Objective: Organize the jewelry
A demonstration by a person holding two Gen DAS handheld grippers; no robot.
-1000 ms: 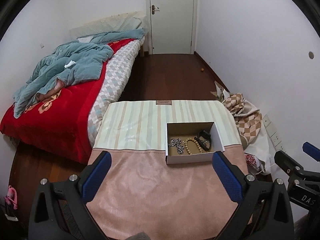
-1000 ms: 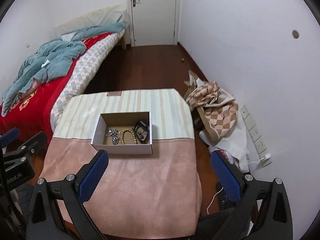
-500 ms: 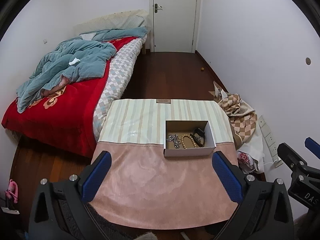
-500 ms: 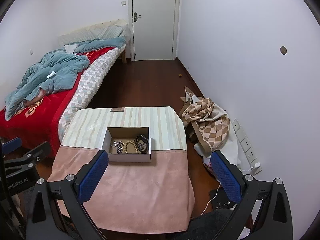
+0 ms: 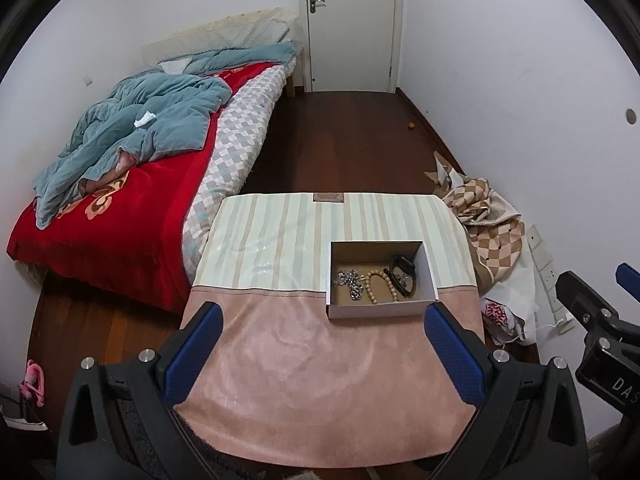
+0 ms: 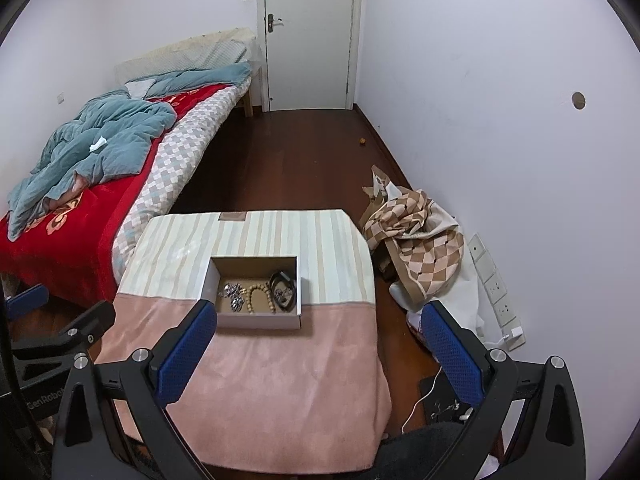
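Observation:
A white open cardboard box [image 5: 430, 276] stands on the cloth-covered table [image 5: 280, 360]. It holds a silver chain [image 5: 352, 282], a wooden bead bracelet [image 5: 380, 285] and a black band [image 5: 402, 274]. The box [image 6: 256, 322] with the chain [image 6: 234, 295], beads [image 6: 260, 298] and band [image 6: 284, 290] also shows in the right wrist view. My left gripper [image 5: 320, 356] is open and empty, held well back above the table's near edge. My right gripper [image 6: 316, 354] is open and empty, also high and back from the box.
A bed [image 5: 132, 200] with a red blanket and blue quilt lies left of the table. A checkered cloth heap [image 6: 416, 244] and wall sockets [image 6: 496, 284] are on the right by the wall. A closed door [image 5: 352, 24] is at the far end.
Both grippers have pulled back and up from the table. The box looks smaller and farther than a second ago. The jewelry lies unchanged in the box.

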